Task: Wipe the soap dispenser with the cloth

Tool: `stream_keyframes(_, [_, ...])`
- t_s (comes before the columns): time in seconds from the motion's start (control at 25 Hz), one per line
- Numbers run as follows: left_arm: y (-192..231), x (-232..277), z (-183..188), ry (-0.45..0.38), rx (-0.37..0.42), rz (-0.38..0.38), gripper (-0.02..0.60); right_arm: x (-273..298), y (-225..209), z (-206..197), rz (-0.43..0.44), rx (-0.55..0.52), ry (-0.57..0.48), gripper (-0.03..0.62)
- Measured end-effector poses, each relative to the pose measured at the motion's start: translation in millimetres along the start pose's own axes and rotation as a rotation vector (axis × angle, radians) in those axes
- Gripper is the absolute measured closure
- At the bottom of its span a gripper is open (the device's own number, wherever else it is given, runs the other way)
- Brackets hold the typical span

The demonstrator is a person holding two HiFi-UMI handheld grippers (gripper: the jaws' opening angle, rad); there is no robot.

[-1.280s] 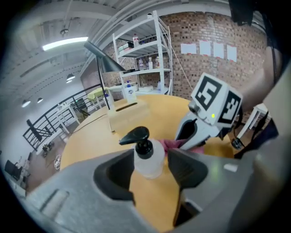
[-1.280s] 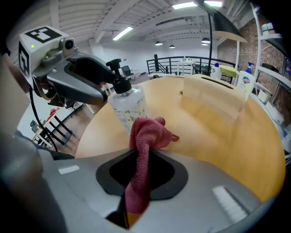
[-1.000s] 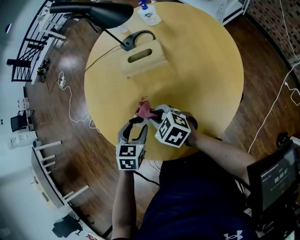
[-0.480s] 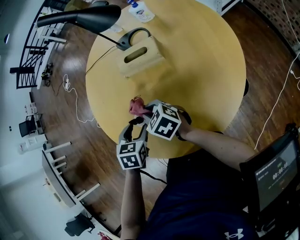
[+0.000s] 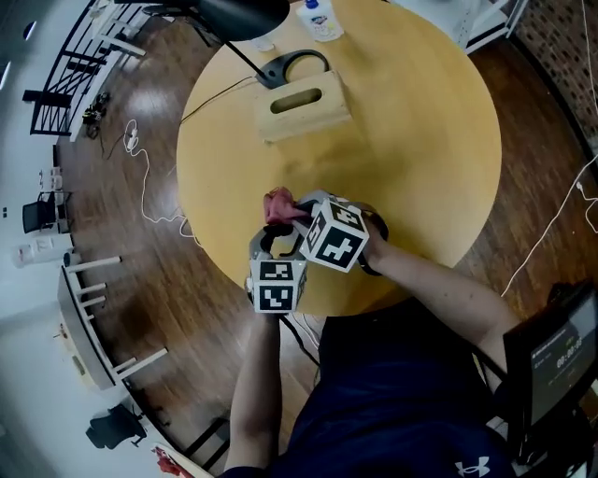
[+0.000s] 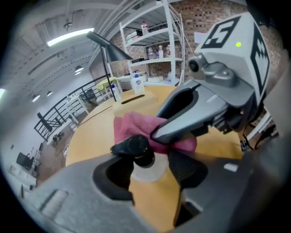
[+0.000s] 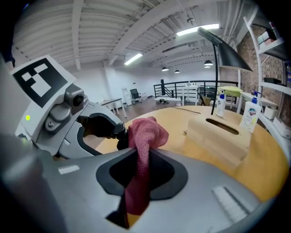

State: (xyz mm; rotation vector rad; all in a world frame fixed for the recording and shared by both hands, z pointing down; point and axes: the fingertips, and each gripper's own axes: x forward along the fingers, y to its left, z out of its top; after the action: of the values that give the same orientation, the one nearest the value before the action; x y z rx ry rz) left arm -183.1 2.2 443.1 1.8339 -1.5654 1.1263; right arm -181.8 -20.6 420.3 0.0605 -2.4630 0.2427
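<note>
The soap dispenser (image 6: pixel 146 167), a pale translucent bottle with a black pump head, stands between the jaws of my left gripper (image 6: pixel 144 157), which are shut on its neck. In the right gripper view, my right gripper (image 7: pixel 142 160) is shut on a pink cloth (image 7: pixel 144 134) that hangs down through its jaws. In the left gripper view the cloth (image 6: pixel 129 126) lies bunched against the pump head, with the right gripper's finger over it. In the head view both grippers meet over the table's near edge, the cloth (image 5: pixel 278 205) showing just beyond them. The bottle's body is mostly hidden.
On the round wooden table (image 5: pixel 420 140) a wooden tissue box (image 5: pixel 303 105) sits at the far side. Behind it are a black desk lamp (image 5: pixel 241 13) with its ring base (image 5: pixel 297 67) and a white pump bottle (image 5: pixel 320 19). A cable trails off the table's left edge.
The two grippers have stayed pressed together at the near edge. The left gripper has shifted slightly toward the cloth. The head view itself has swung a little.
</note>
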Motion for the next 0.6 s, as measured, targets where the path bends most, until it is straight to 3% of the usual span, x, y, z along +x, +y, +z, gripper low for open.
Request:
stream_keyframes(0.16, [-1, 7, -3, -0.016, 0.135, -0.081, 0.342, 12, -17, -15, -0.089, -0.09, 0.103, 0.526])
stream_keyframes(0.24, [-3, 8, -6, -0.008, 0.169, -0.103, 0.341, 11, -33, -23, -0.143, -0.076, 0.127, 0.526])
stream_keyframes(0.36, [-7, 5, -8, -0.022, 0.107, -0.118, 0.304, 3, -29, -15, -0.064, 0.033, 0.053, 0.526])
stream_keyframes(0.44, [-4, 6, -7, -0.04, 0.041, -0.102, 0.293, 3, -20, -7, -0.012, 0.029, 0.036, 0.526])
stream_keyframes(0.6, [0, 14, -10, -0.022, 0.102, -0.048, 0.342, 15, -11, -9, 0.014, -0.038, 0.099, 0.526])
